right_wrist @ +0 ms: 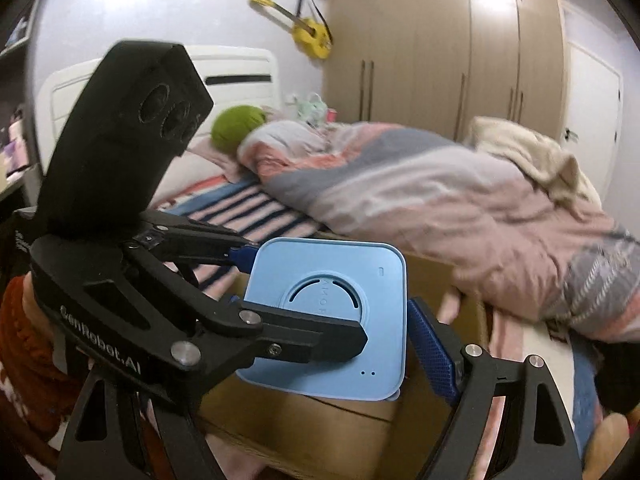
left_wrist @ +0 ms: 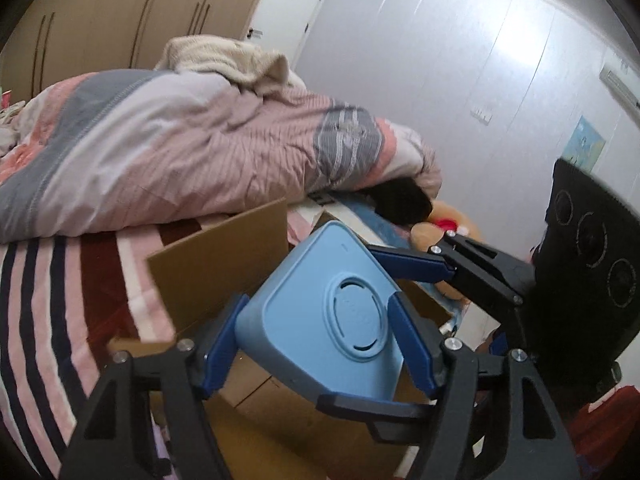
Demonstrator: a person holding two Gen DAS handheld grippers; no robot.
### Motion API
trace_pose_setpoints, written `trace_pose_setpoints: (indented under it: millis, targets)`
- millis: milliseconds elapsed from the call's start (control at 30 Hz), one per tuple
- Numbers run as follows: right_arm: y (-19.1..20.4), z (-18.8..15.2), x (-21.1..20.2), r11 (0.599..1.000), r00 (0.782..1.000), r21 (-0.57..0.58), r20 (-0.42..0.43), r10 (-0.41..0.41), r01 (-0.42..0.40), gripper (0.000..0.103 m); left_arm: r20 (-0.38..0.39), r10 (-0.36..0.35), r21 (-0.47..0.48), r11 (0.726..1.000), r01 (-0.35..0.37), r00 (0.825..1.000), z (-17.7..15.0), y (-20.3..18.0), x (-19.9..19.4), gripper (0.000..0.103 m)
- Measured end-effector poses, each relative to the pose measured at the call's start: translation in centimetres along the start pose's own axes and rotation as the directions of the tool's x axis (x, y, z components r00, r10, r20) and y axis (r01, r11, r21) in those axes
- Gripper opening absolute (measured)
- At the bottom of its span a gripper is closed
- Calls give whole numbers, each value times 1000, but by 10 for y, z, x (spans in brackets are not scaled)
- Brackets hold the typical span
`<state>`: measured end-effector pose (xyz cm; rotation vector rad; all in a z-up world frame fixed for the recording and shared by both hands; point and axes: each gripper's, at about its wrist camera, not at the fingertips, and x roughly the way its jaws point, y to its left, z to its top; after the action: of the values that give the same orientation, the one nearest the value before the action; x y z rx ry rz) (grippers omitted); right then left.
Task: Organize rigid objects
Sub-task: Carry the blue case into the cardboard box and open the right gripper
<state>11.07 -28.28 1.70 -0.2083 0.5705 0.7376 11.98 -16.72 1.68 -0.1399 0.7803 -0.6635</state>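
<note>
A light blue square device (left_wrist: 320, 312) with a round vent on its face is held in the air over an open cardboard box (left_wrist: 224, 264). My left gripper (left_wrist: 316, 344) is shut on its two side edges. My right gripper (right_wrist: 344, 320) also holds the blue device (right_wrist: 344, 288), closed on its other two edges; it shows in the left wrist view (left_wrist: 440, 264) coming in from the right. The left gripper shows in the right wrist view (right_wrist: 280, 300), crossing from the left.
The box (right_wrist: 320, 424) stands against a bed with a striped sheet (left_wrist: 48, 312) and a pink and grey quilt (left_wrist: 180, 140). A plush toy (left_wrist: 440, 228) lies beyond the box. Wardrobes (right_wrist: 460, 60) and a white wall stand behind.
</note>
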Motion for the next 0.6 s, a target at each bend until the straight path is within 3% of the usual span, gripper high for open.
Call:
trace_pose_setpoints:
  millis: [33,67,133,167,367,500,600]
  targets:
    - [-7,-1,3,1000,1000,6,-20,-10,10,81,-9,11,4,1000,-11,1000,2,-2,5,71]
    - [-12,-1,6,1000,999,7,-33,-29,29,82,-12,24,5,1000,-23,1000,3,-3,8,81]
    - [-19,-6,4,999,998,2,-43,-44,45,96,1,62,10,998,-62,998,6,-3,10,96]
    - [-20,-7,3,999,998,3,-52,-48,48,102,13,81,17,997,-81,997,5,-3,7,97]
    - [-14,-9,-1,1000,998,0,-61,-14,14,102,80,134,-2,991,-134,988,-2,12,-31,97]
    - [16,2,2,1000,998,-29,-58,-3,1,102,148,219,-33,976,-216,964,-19,30,-78,102]
    - [47,11,-1,996,997,-42,-21,81,-81,102,187,273,-71,962,-264,944,-41,48,-113,102]
